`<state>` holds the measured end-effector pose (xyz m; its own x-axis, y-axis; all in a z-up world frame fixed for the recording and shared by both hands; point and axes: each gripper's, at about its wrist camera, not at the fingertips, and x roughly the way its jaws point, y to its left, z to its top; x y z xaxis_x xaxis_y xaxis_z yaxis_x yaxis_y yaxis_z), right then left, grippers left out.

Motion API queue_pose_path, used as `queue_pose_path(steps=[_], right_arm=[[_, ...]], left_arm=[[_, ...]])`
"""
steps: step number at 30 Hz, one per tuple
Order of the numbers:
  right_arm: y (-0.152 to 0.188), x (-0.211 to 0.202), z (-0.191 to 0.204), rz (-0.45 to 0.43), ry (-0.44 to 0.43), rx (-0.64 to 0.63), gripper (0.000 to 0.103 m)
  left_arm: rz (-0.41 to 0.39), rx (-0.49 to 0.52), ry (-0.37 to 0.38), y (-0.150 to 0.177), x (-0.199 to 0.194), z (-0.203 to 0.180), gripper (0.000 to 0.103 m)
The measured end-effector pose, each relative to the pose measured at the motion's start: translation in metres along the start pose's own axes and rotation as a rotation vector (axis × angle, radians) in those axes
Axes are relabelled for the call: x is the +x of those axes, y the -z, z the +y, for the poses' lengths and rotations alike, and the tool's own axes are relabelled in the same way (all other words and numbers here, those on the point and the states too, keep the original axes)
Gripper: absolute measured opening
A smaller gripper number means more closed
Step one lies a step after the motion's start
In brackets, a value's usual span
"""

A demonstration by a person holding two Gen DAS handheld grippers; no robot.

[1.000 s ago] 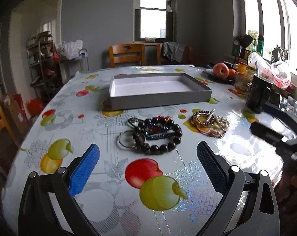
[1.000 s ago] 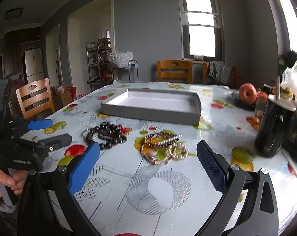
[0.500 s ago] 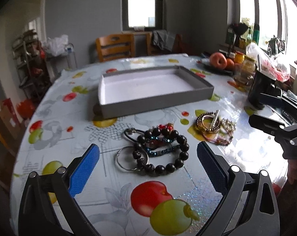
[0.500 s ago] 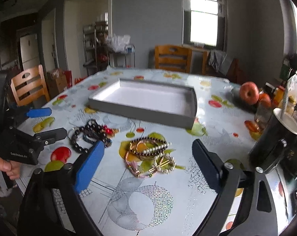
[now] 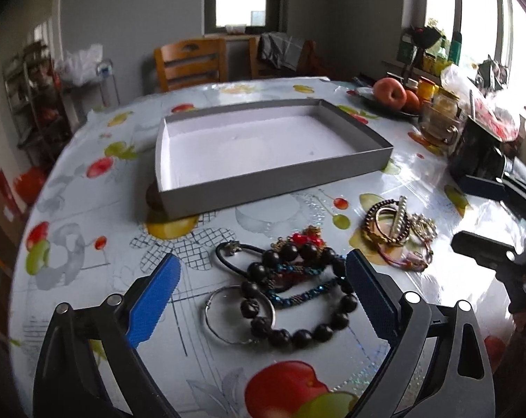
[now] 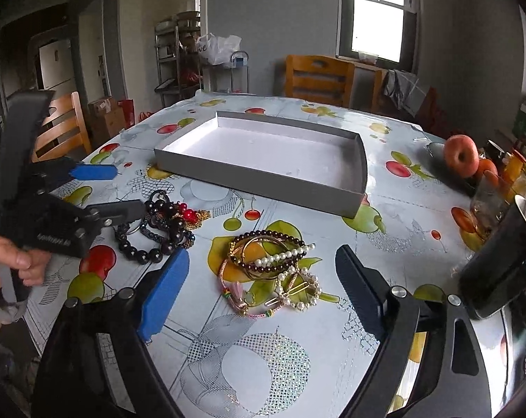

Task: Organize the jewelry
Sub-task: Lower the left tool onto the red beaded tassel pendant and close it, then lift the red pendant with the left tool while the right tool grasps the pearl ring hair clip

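A: Dark bead bracelet pile (image 5: 291,285) sits right between the left gripper (image 5: 263,289) fingers, flat on the fruit-print tablecloth (image 5: 89,244). The big black beads curl close to the right-hand pad; a silver ring (image 5: 224,317) lies nearer the blue left-hand pad (image 5: 155,299), with a clear gap to it.

B: Jaws wide there, they've just eased in a touch, but the pads press on nothing. Jewelry lies loose on the table under them.

A: Over to the other side: the gold and pearl bracelet pile (image 6: 277,271) lies between the right gripper (image 6: 263,289) fingers too, roughly centred, a little beyond the tips. A pink tassel cord trails at its near left edge.

B: Those jaws stand wide as well, gaps on both sides of the pile, nothing gripped.

A: From the left view the gold pile (image 5: 399,233) is off to the right of the dark beads, apart from them. The right gripper's black fingers (image 5: 482,247) poke in just right of it.

B: And from the right view the left gripper (image 6: 106,191) straddles the dark beads (image 6: 162,226), a hand (image 6: 8,261) wrapped round its grip at the near left.

A: Farther back, the grey shallow box (image 6: 263,181), white inside, beyond both piles.

B: Far right, an apple (image 6: 461,155) and a black mug (image 6: 500,261) near the table edge.
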<state>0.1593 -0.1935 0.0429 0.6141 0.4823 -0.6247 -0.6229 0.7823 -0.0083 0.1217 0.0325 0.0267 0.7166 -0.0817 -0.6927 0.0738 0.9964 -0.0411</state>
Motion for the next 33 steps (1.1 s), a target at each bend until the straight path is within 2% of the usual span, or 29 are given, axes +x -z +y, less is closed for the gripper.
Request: queue_pose_path(steps=[1, 4, 11, 16, 21, 25, 33], right_arm=[[0.000, 0.001, 0.000, 0.003, -0.001, 0.000, 0.085], [0.001, 0.005, -0.003, 0.014, -0.001, 0.003, 0.085], [0.004, 0.011, -0.014, 0.037, -0.002, 0.033, 0.083], [0.005, 0.013, -0.014, 0.042, -0.008, 0.032, 0.082], [0.004, 0.015, -0.014, 0.046, -0.011, 0.027, 0.082], [0.005, 0.016, -0.015, 0.046, -0.015, 0.031, 0.082], [0.006, 0.014, -0.016, 0.043, -0.016, 0.035, 0.082]], left_arm=[[0.008, -0.007, 0.009, 0.000, 0.003, 0.003, 0.085], [0.037, -0.016, 0.056, 0.000, 0.009, 0.005, 0.072], [0.036, -0.005, 0.111, 0.000, 0.008, -0.003, 0.058], [0.035, 0.069, 0.149, 0.000, 0.010, -0.025, 0.049], [0.044, 0.089, 0.140, -0.004, 0.019, -0.033, 0.047], [0.046, 0.122, 0.091, -0.014, 0.028, -0.037, 0.047], [0.135, 0.219, 0.047, -0.024, 0.061, -0.051, 0.047]])
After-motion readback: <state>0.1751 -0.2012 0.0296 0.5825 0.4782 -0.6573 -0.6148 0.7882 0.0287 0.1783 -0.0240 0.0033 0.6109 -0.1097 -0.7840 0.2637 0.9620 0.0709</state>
